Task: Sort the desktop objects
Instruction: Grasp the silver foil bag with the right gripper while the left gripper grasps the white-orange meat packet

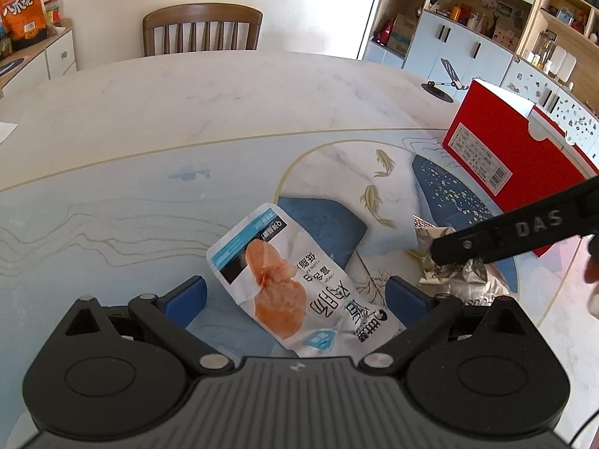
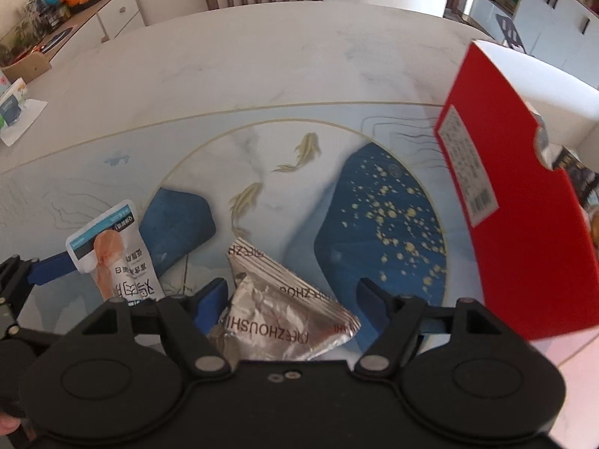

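Left gripper (image 1: pixel 295 295) nearest the lens: blue-padded jaws spread wide, straddling white plastic snack pouch with orange chicken-breast print (image 1: pixel 292 280), pads clear of it on both sides, nothing clamped. Pouch lying flat on pale blue patterned table mat (image 1: pixel 112 224), long axis running 11-to-5 in the left view, so jaws likely set across the narrow width for a pinch. Right gripper (image 2: pixel 292 295) same story: jaws wide, crinkled silver foil packet (image 2: pixel 284 307) between them, left pad just beside the foil edge, right pad well apart; not gripping. Packet puffed and creased, one corner pointing to 11 o'clock; probably springy and slippery, so a centred squeeze needed. In the left view, right gripper's black finger reaching in from 3 o'clock, over the foil. Both tools pitched steeply down, reads as paired approach, one item per hand. Red cardboard box with white barcode label (image 2: pixel 524 205) standing open at 2 o'clock in the right view, near the foil packet, far edge of mat: likely the sort bin, placed on the right-hand side for a short carry. White marble-look table top (image 1: pixel 224 86) beyond at 12 o'clock, wooden slat-back chair (image 1: pixel 202 30) behind it. Stage judged: pre-grasp, both items on the mat, neither in the box. Risk: foil squirting out of a one-sided close.
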